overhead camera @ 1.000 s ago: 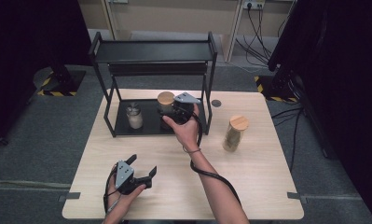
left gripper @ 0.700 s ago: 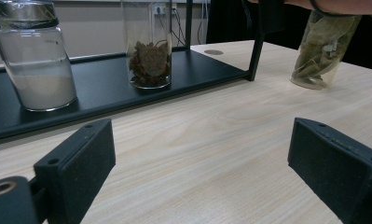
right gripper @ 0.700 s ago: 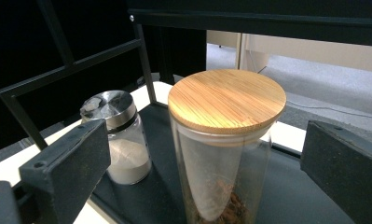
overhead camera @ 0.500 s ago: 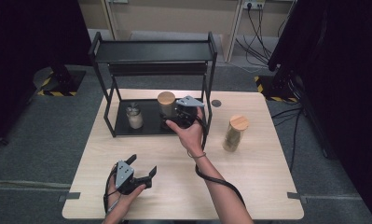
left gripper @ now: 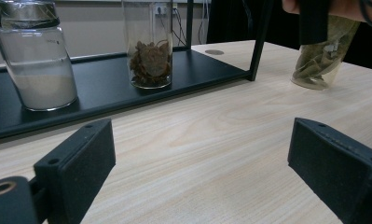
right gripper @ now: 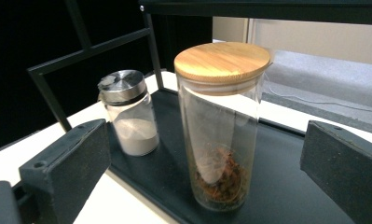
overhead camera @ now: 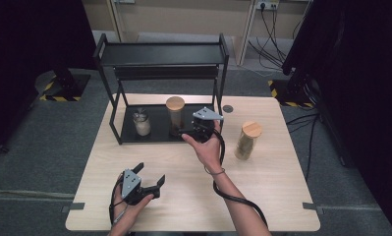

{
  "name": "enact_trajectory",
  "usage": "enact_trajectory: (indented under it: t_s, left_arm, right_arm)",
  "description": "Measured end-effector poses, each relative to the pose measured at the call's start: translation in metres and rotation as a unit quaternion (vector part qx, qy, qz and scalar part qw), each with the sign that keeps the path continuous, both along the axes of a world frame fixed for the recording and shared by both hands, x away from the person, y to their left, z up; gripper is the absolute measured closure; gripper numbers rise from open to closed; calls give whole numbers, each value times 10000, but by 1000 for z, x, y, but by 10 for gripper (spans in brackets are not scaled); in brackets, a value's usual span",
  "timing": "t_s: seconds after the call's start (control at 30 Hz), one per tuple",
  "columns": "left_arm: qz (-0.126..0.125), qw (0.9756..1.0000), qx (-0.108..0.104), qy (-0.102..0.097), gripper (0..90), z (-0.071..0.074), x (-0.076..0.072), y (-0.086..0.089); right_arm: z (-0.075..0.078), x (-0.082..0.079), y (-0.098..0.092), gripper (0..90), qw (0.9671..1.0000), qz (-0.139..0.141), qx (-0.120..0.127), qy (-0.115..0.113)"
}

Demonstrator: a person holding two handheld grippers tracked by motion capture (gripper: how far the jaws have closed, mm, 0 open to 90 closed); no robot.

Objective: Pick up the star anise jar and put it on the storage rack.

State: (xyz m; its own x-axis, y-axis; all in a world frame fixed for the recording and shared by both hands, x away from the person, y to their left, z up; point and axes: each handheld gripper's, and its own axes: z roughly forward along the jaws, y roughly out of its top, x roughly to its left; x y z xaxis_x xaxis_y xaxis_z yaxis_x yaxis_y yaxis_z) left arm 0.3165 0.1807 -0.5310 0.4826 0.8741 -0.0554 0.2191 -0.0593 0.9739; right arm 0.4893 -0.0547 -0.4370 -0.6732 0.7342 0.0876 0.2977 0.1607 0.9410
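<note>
Compared with a second ago, the right gripper (overhead camera: 187, 132) has drawn back a little from the wood-lidded jar (overhead camera: 175, 116) on the black rack (overhead camera: 119, 133); its jaws stand wide apart with nothing between them, just in front of that jar. The left gripper (overhead camera: 145, 179) has stayed where it was, well in front of the rack near the table's front edge, jaws likewise spread and empty. Left of the wood-lidded jar on the rack's bottom shelf sits a metal-capped jar (overhead camera: 142, 122) of white powder; right of the rack, out on the bare table (overhead camera: 277, 187), stands a second wood-lidded jar (overhead camera: 247, 140) of leaves. The table is pale wood grain, set on grey carpet, with dark curtains at both sides and cables running to a wall socket behind the rack. The right gripper view shows the near jar's reddish-brown contents (right gripper: 223, 179) lying only at the bottom, and the shiny cap of the powder jar (right gripper: 121, 86). The left gripper view, low over the table, shows the leaf jar (left gripper: 320, 58) partly behind the person's right hand (left gripper: 335, 7).
</note>
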Motion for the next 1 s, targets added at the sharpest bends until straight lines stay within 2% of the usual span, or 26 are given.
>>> enact_trajectory:
  t_s: [0.43, 1.0]
  left_arm:
    - [1, 10000, -7, -1, 68, 0, 0, 0]
    - [5, 10000, -30, 10, 68, 0, 0, 1]
  right_arm:
    - [-9, -32, -16, 21, 9998, 188, 68, 11]
    - [-26, -54, -35, 23, 9998, 207, 15, 39]
